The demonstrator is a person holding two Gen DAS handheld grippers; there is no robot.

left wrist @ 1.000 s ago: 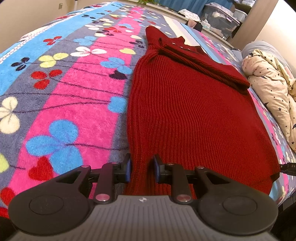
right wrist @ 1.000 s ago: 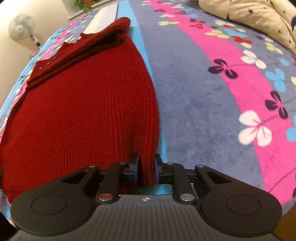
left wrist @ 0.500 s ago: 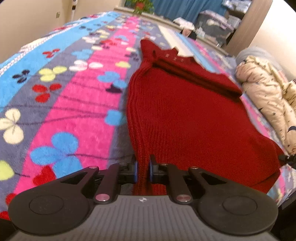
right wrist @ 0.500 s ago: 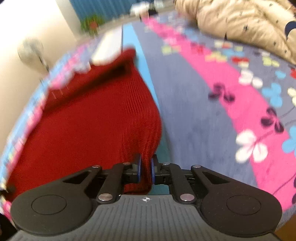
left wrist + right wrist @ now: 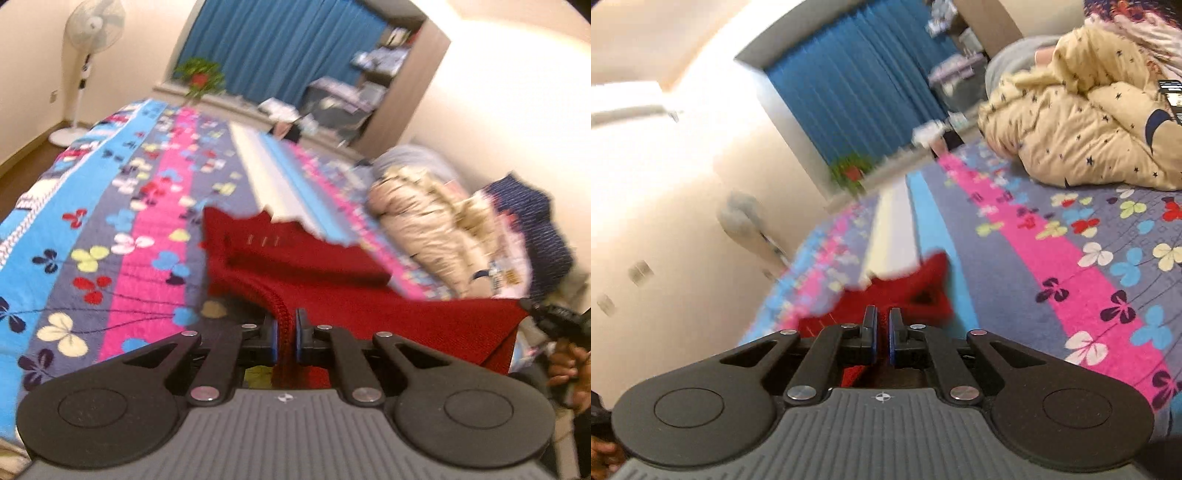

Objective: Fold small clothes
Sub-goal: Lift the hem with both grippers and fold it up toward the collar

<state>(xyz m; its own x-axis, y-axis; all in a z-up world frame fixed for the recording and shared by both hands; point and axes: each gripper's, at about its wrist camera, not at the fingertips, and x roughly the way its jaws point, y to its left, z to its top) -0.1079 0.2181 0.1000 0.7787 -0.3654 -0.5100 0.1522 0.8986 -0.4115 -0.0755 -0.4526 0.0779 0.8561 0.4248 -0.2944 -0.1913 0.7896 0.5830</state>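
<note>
L gripper [image 5: 285, 334] and R gripper [image 5: 881, 334] were each clamped on a hem corner of the red sweater [image 5: 295, 266], hem raised off the bedspread [image 5: 155, 236]. Sweater's long axis ran straight ahead of both; collar end lay flat beyond, so fold prob. goes forward.

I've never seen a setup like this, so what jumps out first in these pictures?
A red knit sweater lies mid-bed, its near hem pinched in both the left gripper and the right gripper. Under it spreads a loud flowered blanket, with a beige starry jacket heaped at the bed's right side.
</note>
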